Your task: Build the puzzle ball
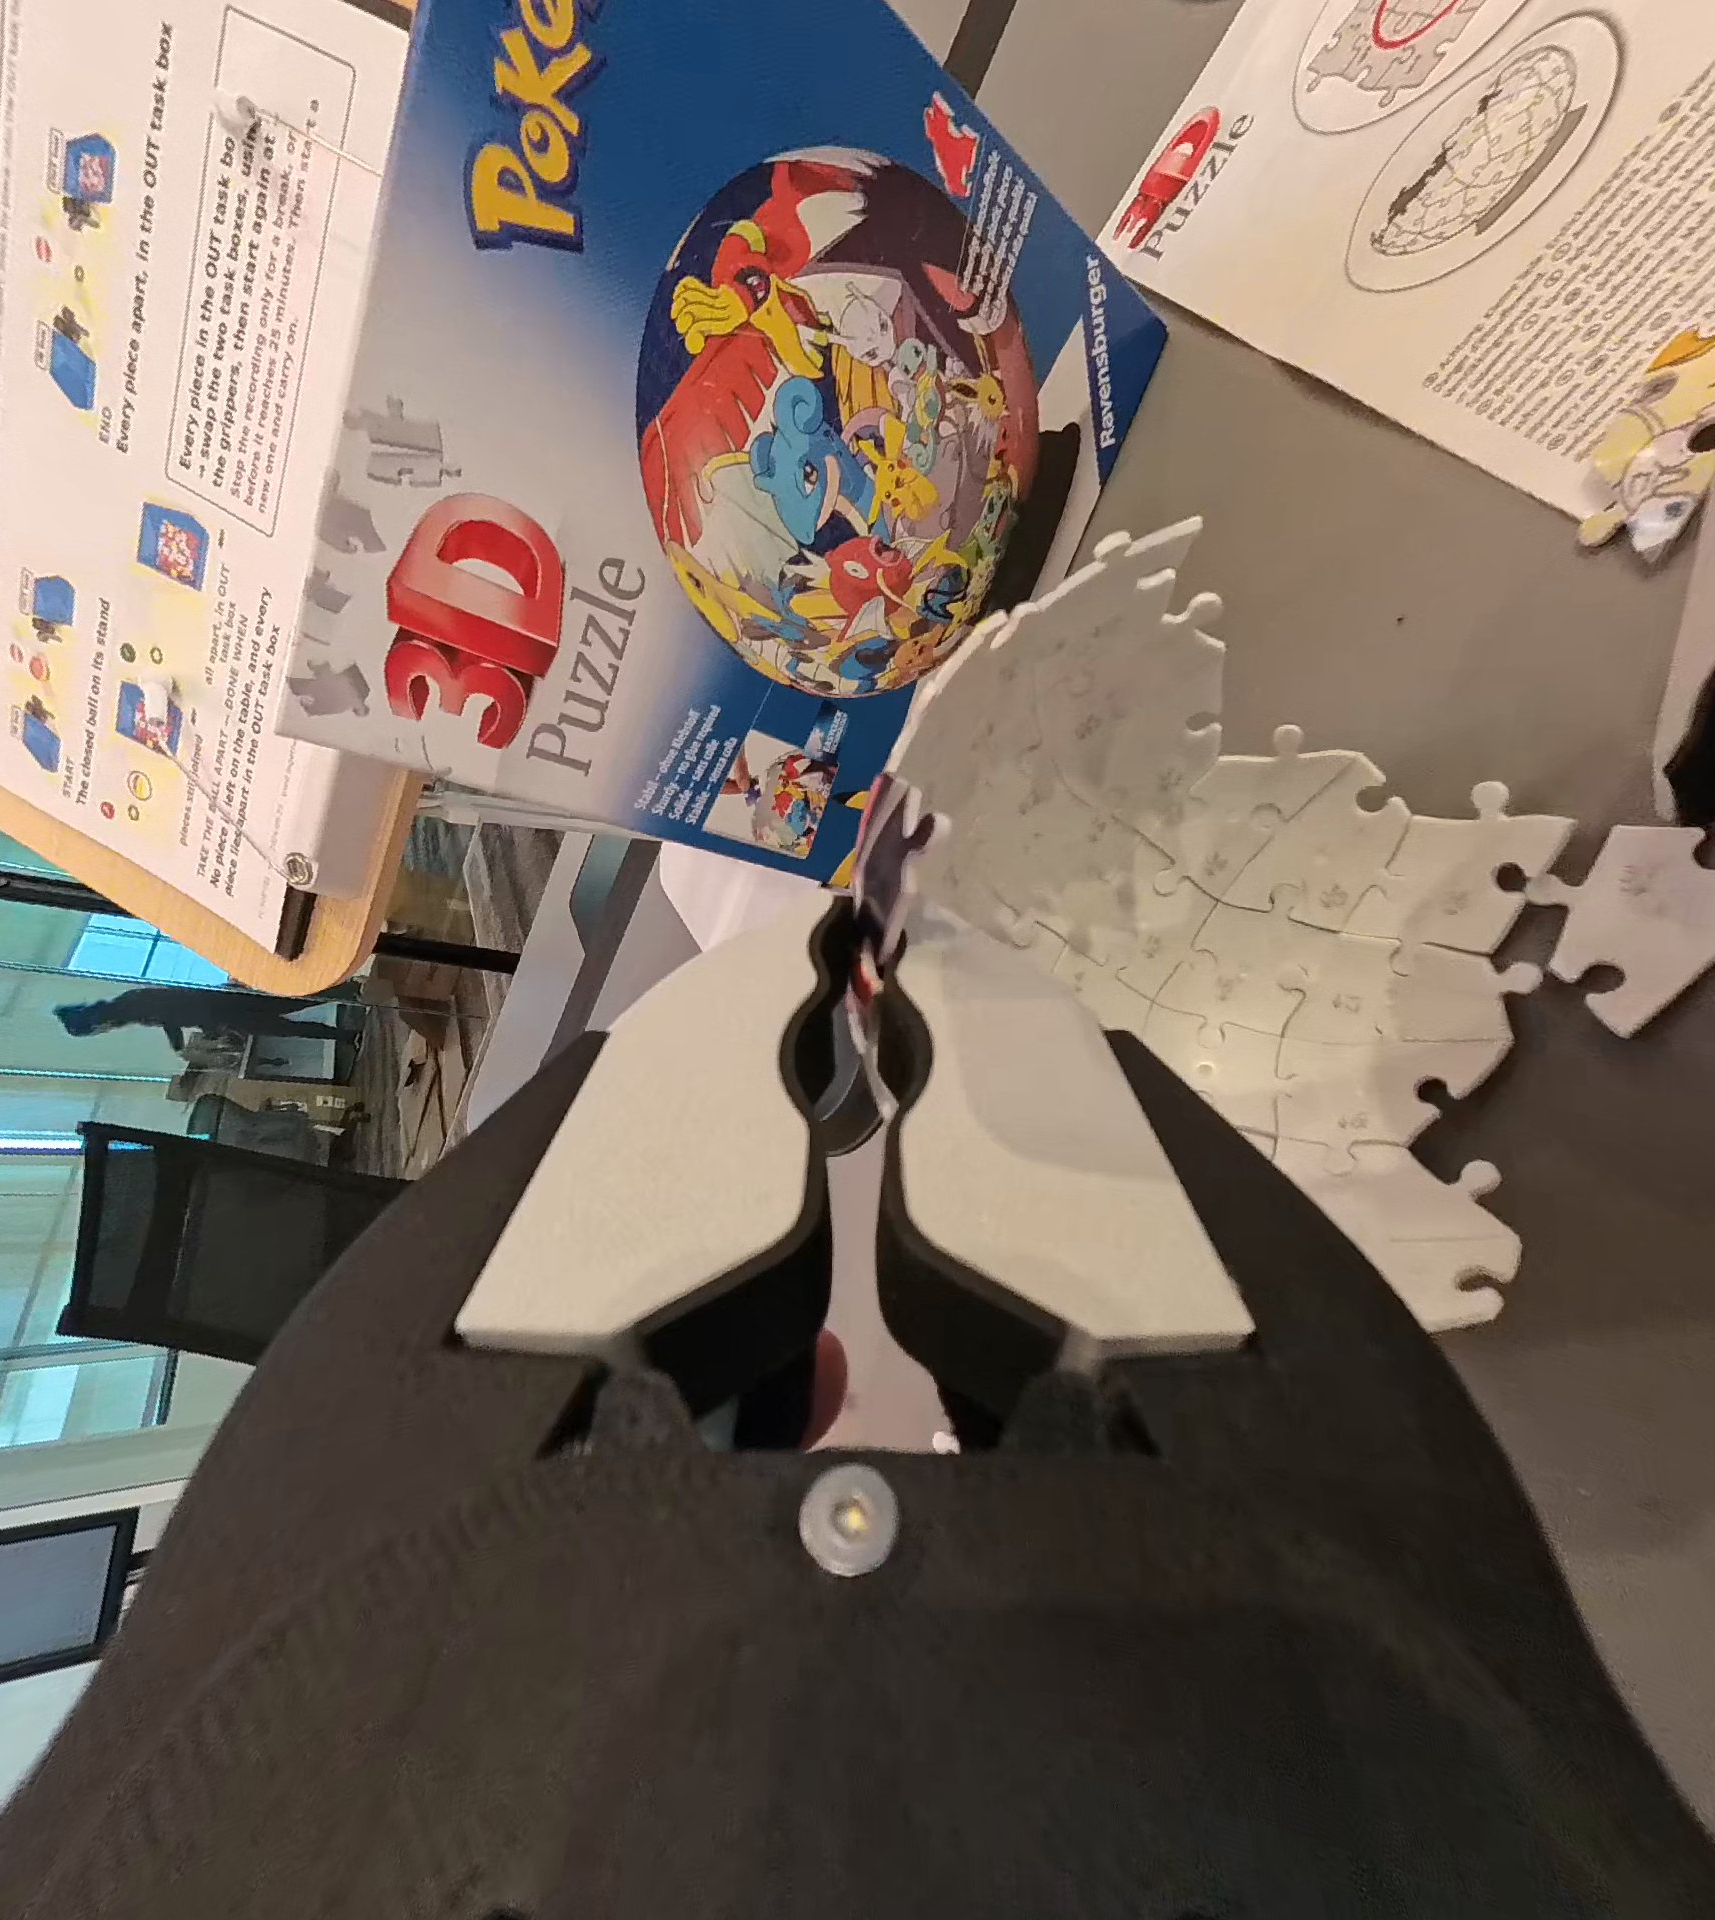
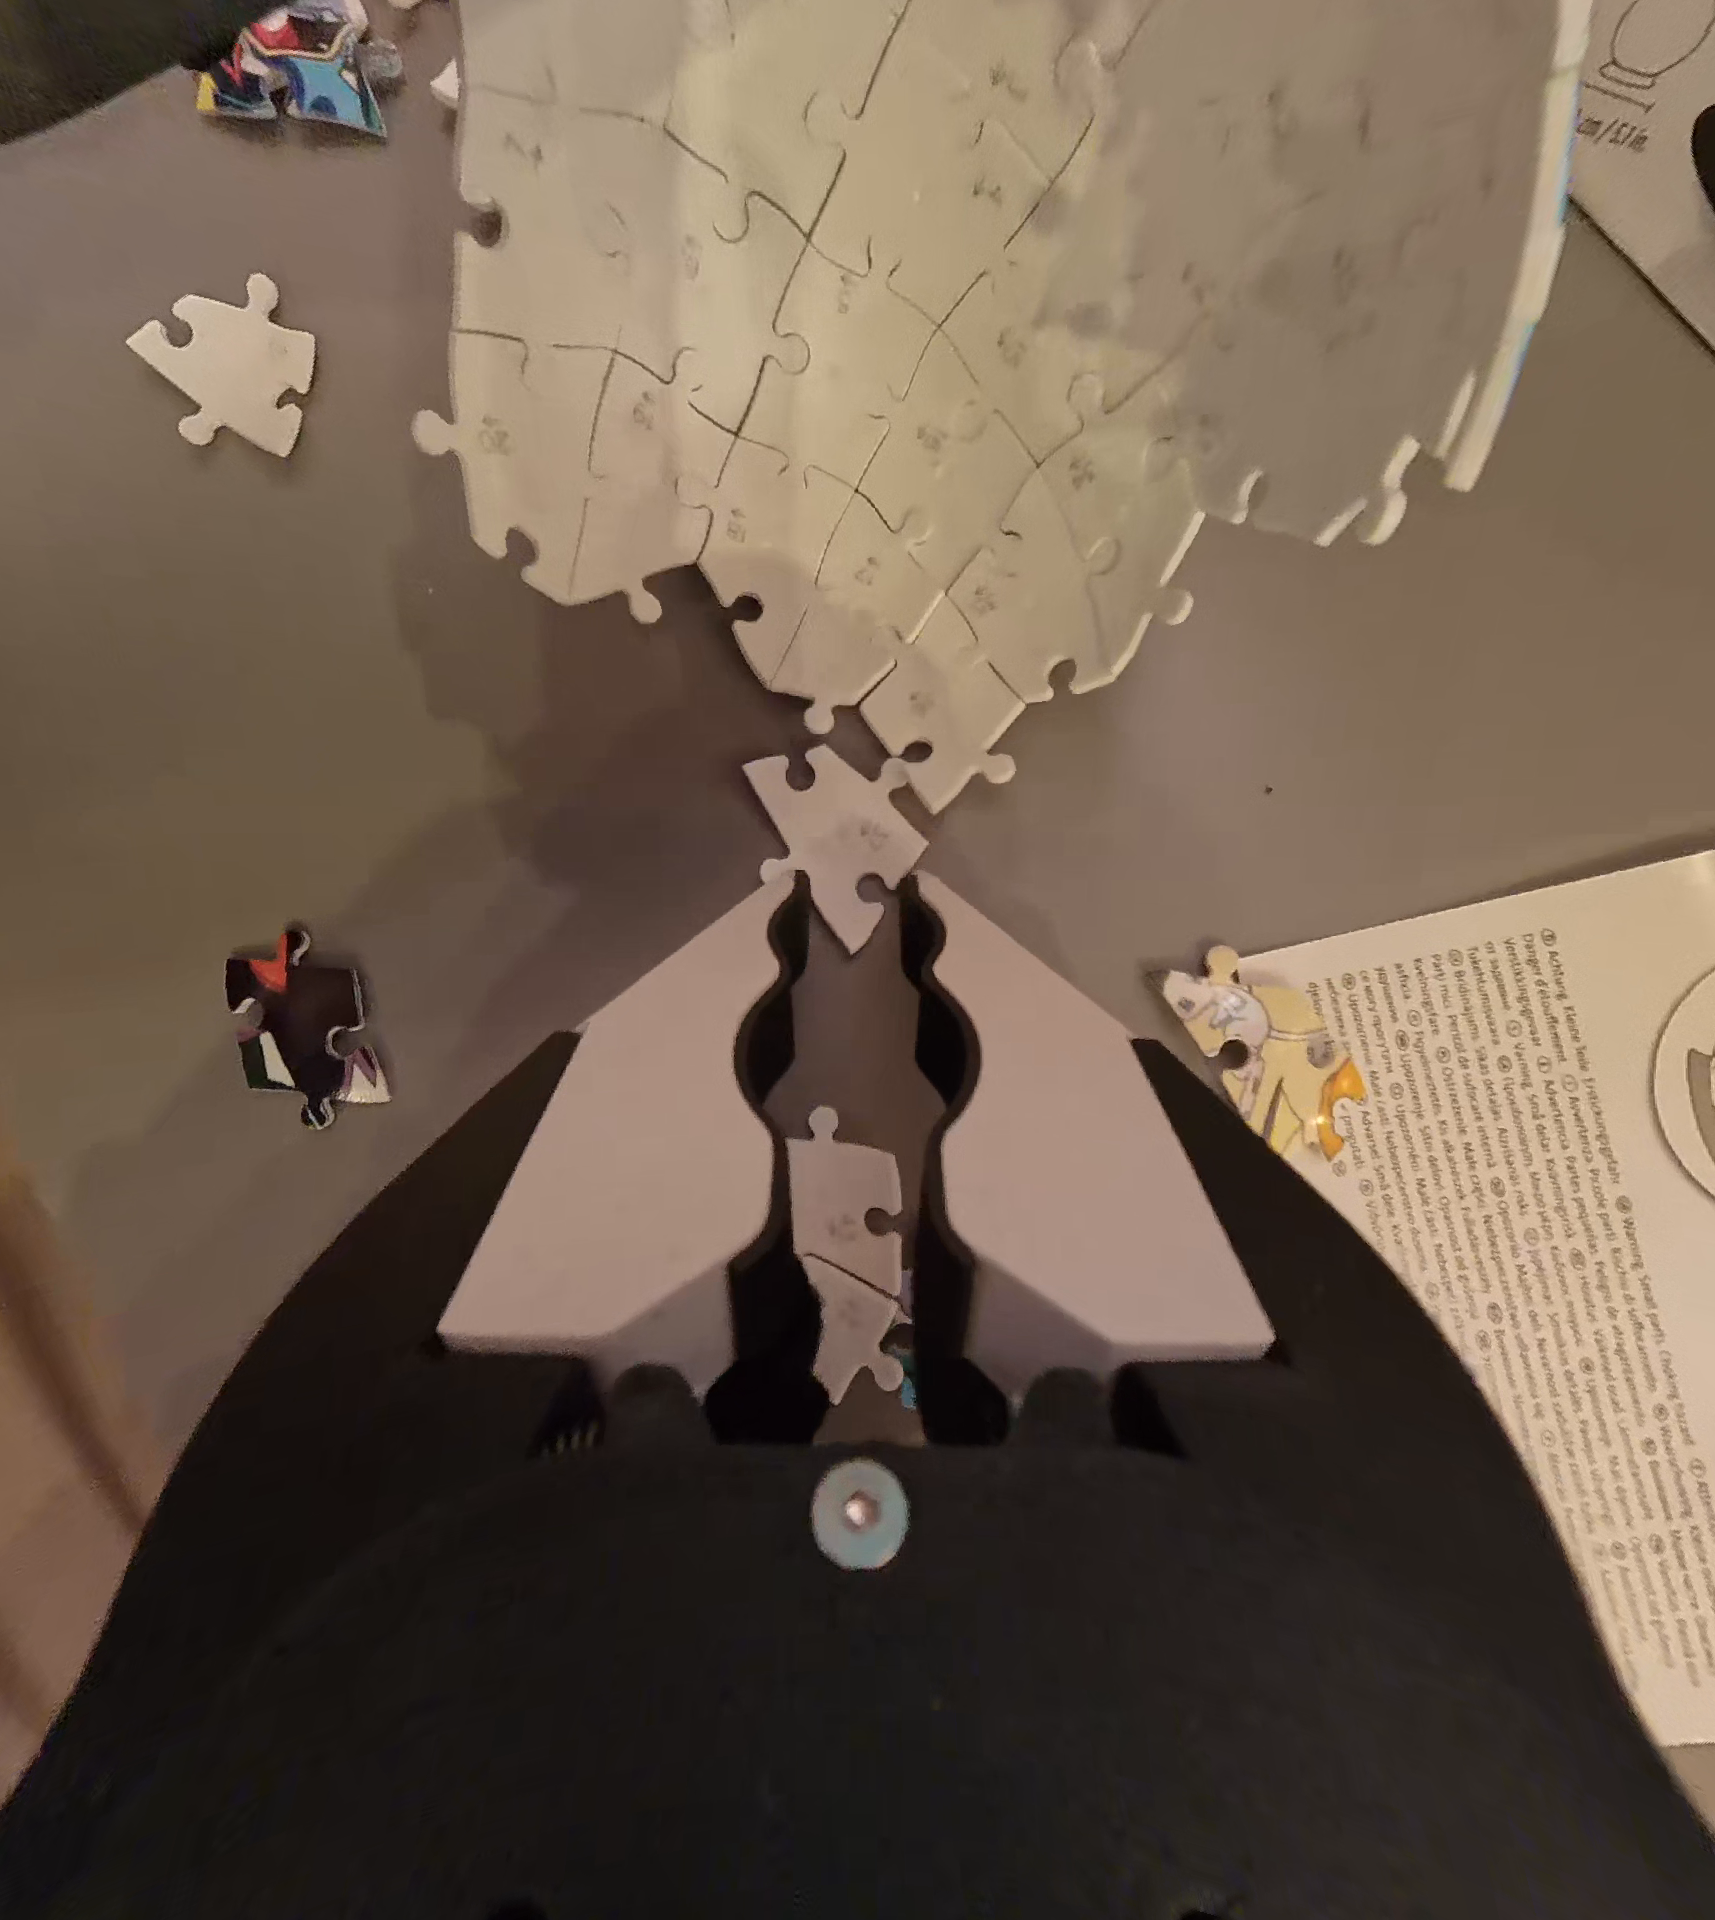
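Curved white half-shell of joined pieces (image 2: 884, 343) tilted above grey table, one loose piece (image 2: 837, 842) seemingly touching its edge.

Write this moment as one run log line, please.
left gripper: shut on curved white puzzle shell | right gripper: open, at loose white puzzle piece | grey table

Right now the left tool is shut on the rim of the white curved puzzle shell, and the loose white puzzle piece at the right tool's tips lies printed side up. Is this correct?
Not quite: the loose white puzzle piece lies blank side up, as the right wrist view shows. The left tool is indeed shut on the rim of the white curved puzzle shell.
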`<state>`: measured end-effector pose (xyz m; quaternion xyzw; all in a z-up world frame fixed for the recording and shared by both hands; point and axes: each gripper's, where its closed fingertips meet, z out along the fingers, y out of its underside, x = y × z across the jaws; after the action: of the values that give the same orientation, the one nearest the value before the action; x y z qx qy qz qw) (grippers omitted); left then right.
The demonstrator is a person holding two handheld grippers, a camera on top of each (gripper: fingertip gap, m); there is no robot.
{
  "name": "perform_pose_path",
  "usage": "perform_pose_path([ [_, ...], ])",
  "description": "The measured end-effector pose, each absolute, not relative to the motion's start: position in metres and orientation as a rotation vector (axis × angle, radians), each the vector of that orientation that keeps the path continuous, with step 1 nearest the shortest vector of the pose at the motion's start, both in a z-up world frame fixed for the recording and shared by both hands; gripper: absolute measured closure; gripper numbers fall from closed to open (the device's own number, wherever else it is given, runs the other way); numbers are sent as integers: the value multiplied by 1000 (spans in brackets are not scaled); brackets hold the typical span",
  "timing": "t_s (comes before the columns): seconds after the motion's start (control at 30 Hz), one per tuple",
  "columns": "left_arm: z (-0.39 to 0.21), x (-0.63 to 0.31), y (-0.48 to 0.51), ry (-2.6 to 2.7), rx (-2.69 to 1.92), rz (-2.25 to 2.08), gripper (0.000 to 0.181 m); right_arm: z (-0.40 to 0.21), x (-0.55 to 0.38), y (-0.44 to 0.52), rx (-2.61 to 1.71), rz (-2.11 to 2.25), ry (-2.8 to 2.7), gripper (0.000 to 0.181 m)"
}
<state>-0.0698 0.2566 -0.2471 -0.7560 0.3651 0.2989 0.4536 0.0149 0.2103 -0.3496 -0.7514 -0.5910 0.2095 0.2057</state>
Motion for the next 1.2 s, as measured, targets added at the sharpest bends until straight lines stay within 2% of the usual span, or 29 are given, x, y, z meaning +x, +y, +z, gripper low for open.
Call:
perform_pose_path([
  [0.93,-247,-78,242,890,-1865,780,179,-348,11,207,-2020,275,-1500,169],
  [1.2,-248,-83,238,880,-1874,775,179,-345,10,217,-2008,300,-1419,169],
])
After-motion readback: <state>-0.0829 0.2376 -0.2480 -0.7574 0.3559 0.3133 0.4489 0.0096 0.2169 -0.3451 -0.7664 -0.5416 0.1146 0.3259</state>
